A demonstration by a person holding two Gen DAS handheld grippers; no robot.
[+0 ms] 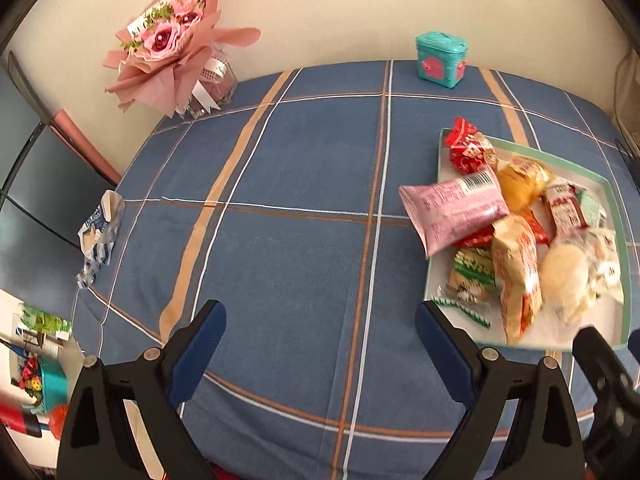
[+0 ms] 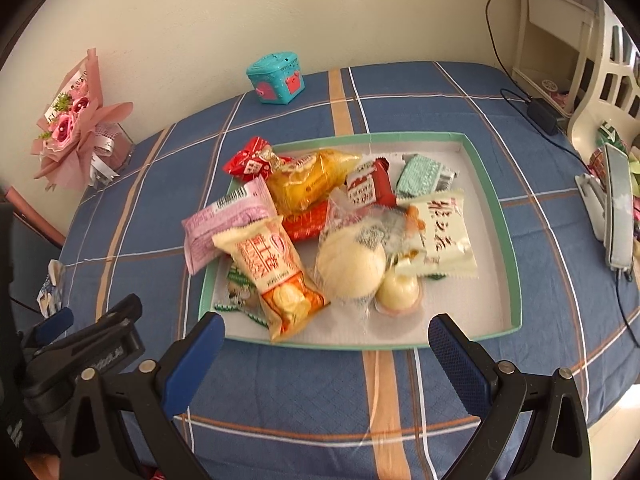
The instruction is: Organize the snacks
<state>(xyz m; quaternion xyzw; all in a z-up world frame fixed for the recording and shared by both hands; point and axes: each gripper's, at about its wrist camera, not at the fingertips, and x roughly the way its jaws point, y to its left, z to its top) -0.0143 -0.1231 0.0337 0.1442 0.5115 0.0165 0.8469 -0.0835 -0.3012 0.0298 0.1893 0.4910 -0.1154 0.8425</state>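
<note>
I held both the left gripper (image 1: pixel 320 332) and right gripper (image 2: pixel 326 344) released and empty; snacks sat piled in the green-rimmed tray (image 2: pixel 496 200), so the stray blue-white wrapper (image 1: pixel 100 228) seemingly needed collecting next.

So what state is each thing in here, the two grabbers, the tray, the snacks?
Left gripper: open, empty, above the tablecloth.
Right gripper: open, empty, at the tray's near edge.
Tray: lidless, snacks piled toward its left.
Pink packet: sealed, overhanging the tray's left rim.
Teal box: closed.

Left gripper (image 1: pixel 320 320), jaws apart, above tablecloth (image 1: pixel 280 160) beside snack tray (image 1: pixel 616 216).
</note>
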